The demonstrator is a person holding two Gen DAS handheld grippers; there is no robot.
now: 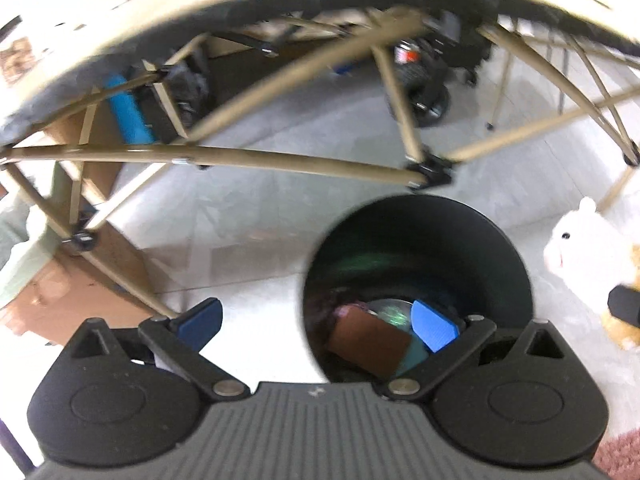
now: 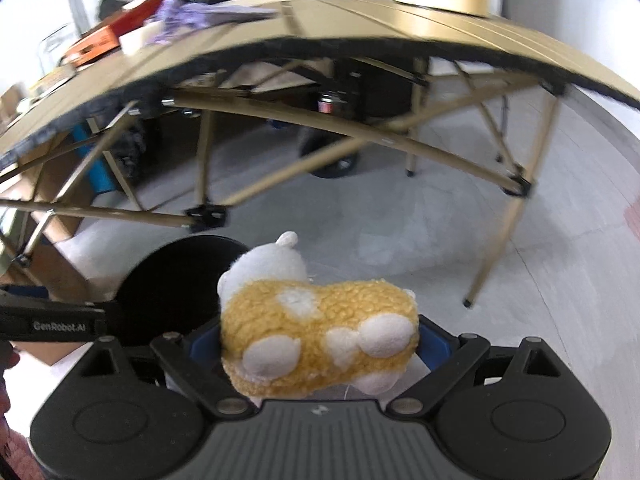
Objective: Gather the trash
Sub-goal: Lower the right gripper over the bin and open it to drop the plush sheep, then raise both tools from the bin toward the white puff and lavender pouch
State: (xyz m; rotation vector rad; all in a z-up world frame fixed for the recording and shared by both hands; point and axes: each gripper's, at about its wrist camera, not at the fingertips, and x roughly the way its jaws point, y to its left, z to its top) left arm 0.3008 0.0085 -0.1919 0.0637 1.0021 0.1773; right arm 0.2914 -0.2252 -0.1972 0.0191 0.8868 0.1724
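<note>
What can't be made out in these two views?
- Bin contents, left view: brown card and disc show; the rest is dark and behind the left gripper.
- Toy face, right view: turned away; cut by the edge in the left view.
- Tabletop items, right view: motion-blurred.
- Right gripper pads: mostly hidden by the toy.
</note>
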